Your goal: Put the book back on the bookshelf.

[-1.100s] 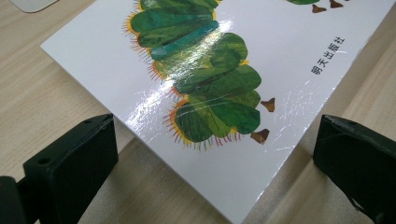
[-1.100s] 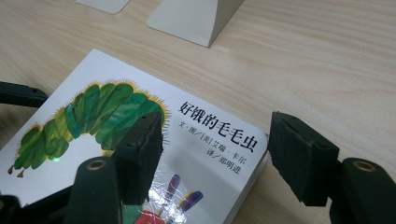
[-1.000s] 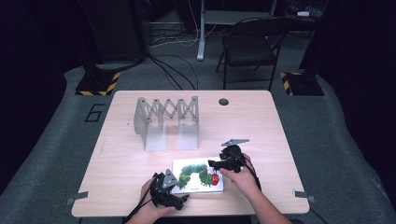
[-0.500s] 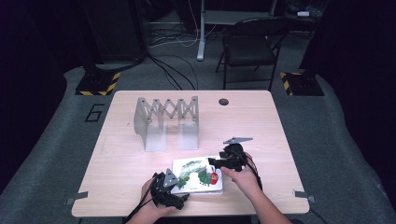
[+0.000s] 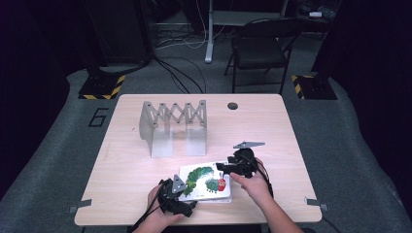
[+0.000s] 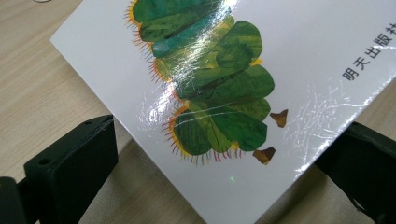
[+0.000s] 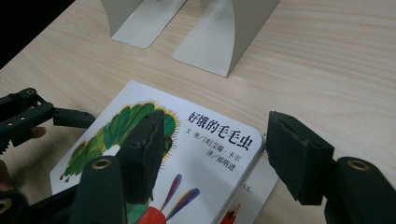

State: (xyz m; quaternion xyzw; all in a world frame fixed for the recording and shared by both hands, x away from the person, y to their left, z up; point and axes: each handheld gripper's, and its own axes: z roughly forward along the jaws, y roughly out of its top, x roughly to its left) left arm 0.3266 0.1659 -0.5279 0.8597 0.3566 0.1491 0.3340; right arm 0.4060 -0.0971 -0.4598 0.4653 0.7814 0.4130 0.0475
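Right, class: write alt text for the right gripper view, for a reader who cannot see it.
Two black jaws of the right gripper stand open over the corner of a white picture book with a green caterpillar, lying on a wooden table. Behind stand the feet of a pale metal book rack; the left gripper reaches in at the book's far edge.

A glossy white book cover (image 6: 299,60) slants across the left gripper view, its near corner reaching down between the left gripper (image 6: 224,186) and its two black jaws. One jaw rises at the lower left, the other at the lower right, each just beside an edge of the cover; whether the pads press on it cannot be told. A green caterpillar (image 6: 210,79) with orange bristles and brown feet is printed on the cover, with black Chinese characters (image 6: 369,56) at the right. Light glares off the scratched surface. The pale wooden counter (image 6: 42,93) shows beneath.
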